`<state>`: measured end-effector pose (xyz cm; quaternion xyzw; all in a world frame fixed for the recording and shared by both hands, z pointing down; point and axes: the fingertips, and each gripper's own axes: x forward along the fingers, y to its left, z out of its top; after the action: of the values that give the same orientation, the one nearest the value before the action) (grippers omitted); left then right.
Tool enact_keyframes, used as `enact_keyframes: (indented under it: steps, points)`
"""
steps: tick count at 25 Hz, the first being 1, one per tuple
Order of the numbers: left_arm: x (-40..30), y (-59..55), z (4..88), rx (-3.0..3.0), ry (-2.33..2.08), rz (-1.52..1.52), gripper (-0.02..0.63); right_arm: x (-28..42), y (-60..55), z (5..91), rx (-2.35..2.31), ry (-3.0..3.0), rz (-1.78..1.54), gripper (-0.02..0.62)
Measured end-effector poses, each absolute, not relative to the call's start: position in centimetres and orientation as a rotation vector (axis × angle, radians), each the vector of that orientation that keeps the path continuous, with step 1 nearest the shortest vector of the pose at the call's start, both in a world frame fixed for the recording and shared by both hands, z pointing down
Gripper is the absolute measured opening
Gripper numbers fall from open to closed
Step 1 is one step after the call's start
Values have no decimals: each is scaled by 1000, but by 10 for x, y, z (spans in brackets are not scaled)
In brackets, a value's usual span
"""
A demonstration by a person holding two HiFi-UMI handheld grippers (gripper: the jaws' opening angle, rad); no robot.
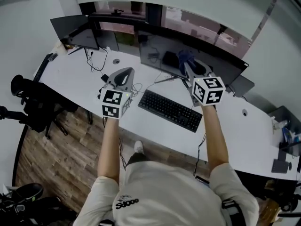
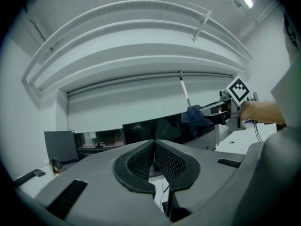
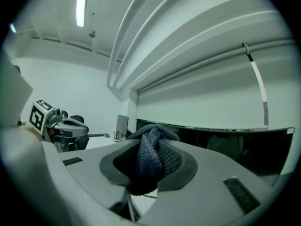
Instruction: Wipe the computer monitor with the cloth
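Note:
A wide dark monitor (image 1: 155,48) stands at the back of the white desk (image 1: 244,131). My right gripper (image 1: 187,62) is shut on a bunched dark-blue cloth (image 1: 185,56), which is held against or just in front of the screen's middle; contact cannot be told. In the right gripper view the cloth (image 3: 149,159) fills the gap between the jaws, with the monitor (image 3: 225,142) close ahead. My left gripper (image 1: 123,75) hovers over the desk left of the keyboard, shut and holding nothing. Its own view shows the pads (image 2: 141,161) meeting, and the cloth (image 2: 194,117) to the right.
A black keyboard (image 1: 170,110) lies in front of the monitor. A smaller second monitor (image 1: 75,32) stands at the far left, with cables (image 1: 94,62) trailing beside it. A black office chair (image 1: 33,102) sits left of the desk. Small items (image 1: 284,135) crowd the desk's right end.

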<state>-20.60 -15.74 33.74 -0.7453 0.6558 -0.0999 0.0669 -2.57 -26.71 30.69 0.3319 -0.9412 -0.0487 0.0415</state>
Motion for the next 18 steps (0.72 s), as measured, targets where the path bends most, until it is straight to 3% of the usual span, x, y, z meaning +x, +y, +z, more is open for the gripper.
enact_keyframes:
  steps: [18]
  points:
    - [-84, -59, 366, -2324, 1840, -361, 18, 112, -136, 345, 1144, -2747, -282, 77]
